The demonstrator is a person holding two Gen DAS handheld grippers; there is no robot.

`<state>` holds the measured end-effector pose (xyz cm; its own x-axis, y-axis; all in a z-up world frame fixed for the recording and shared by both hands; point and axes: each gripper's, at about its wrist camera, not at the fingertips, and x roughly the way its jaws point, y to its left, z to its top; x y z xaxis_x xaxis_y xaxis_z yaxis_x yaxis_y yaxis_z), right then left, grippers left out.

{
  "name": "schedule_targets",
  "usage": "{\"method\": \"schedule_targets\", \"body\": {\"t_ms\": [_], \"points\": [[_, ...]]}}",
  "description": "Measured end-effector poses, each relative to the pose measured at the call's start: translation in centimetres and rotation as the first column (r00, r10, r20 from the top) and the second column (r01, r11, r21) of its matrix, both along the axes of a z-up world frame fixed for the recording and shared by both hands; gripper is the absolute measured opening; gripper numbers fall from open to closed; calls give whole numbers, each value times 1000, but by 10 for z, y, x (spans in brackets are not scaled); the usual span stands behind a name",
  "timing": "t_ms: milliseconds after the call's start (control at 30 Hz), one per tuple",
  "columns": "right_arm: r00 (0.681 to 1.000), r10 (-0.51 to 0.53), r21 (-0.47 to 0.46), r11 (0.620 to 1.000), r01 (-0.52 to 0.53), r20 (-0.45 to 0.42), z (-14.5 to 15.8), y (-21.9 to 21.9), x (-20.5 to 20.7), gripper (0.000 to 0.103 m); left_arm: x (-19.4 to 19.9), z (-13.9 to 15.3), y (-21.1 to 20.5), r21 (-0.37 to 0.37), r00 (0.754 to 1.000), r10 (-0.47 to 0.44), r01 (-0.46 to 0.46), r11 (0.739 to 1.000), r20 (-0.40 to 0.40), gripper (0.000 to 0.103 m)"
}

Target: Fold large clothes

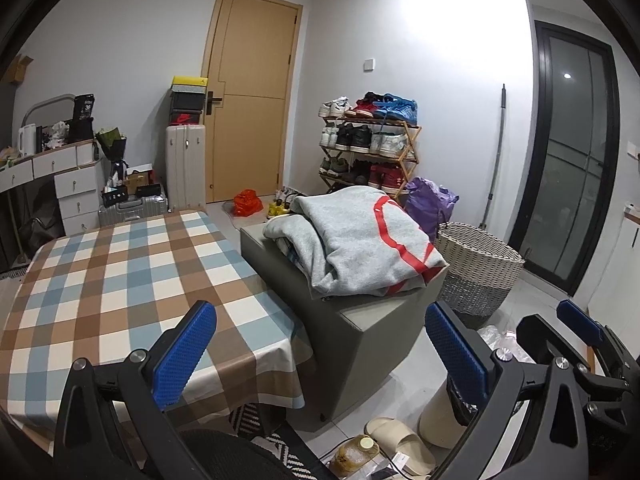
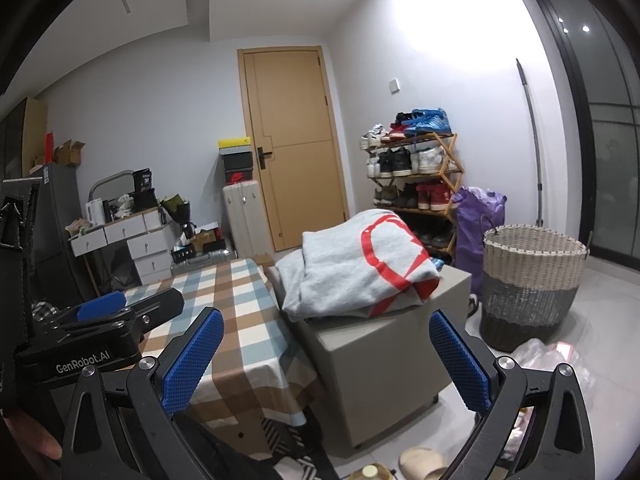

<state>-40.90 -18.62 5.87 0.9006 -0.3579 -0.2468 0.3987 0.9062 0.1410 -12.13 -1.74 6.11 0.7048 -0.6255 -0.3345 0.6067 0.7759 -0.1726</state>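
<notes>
A grey sweatshirt with red markings (image 1: 360, 244) lies bunched on top of a grey box-shaped ottoman (image 1: 360, 340), right of the checked table (image 1: 120, 280). In the right wrist view the same sweatshirt (image 2: 356, 272) rests on the ottoman (image 2: 380, 364) straight ahead. My left gripper (image 1: 320, 356) is open, its blue pads wide apart, well short of the garment and holding nothing. My right gripper (image 2: 326, 356) is also open and empty, at a similar distance. The right gripper (image 1: 580, 328) shows at the right edge of the left wrist view, the left gripper (image 2: 104, 308) at the left of the right wrist view.
A woven laundry basket (image 2: 532, 280) stands on the floor right of the ottoman, with a purple bag (image 2: 476, 220) and a shoe rack (image 2: 412, 176) behind. A door (image 1: 252, 96), suitcases (image 1: 184, 168) and a drawer unit (image 1: 76, 188) line the far wall. Slippers (image 1: 400, 444) and clutter lie on the floor near me.
</notes>
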Motion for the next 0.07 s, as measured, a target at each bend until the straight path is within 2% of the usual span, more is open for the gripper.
{"method": "schedule_targets", "body": {"t_ms": [67], "points": [[1000, 1, 2, 1000, -1, -1, 0, 0, 1, 103, 1, 0, 0, -1, 1000, -1, 1, 1000, 0, 102]]}}
